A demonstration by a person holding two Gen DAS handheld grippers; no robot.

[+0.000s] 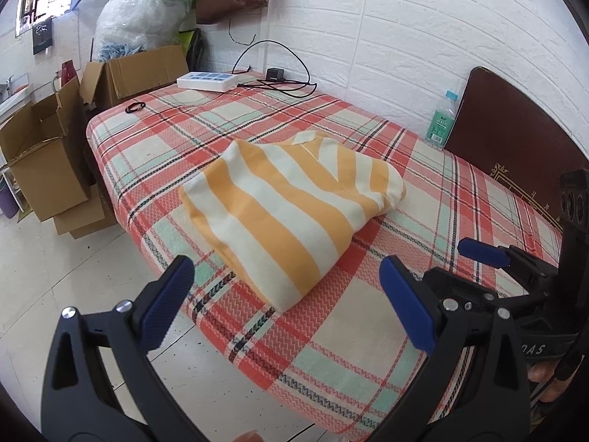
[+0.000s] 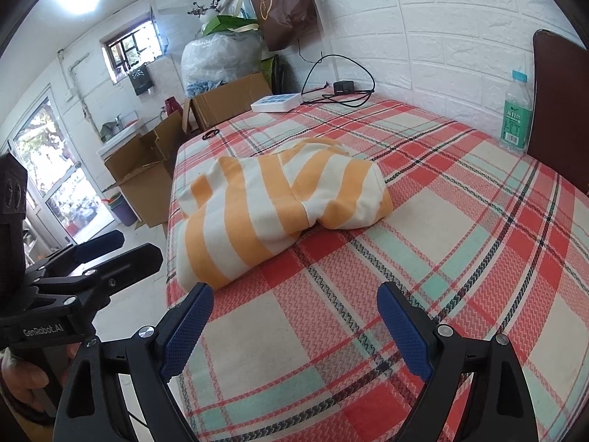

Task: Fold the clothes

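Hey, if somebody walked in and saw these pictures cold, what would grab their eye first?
Probably the orange-and-cream striped garment, lying folded in a bundle mid-bed on the red, cream and green plaid bedspread. Next, the two open hand-held grippers in the foreground, left hand-held gripper and right hand-held gripper, both empty and short of the cloth. A water bottle stands by the headboard.
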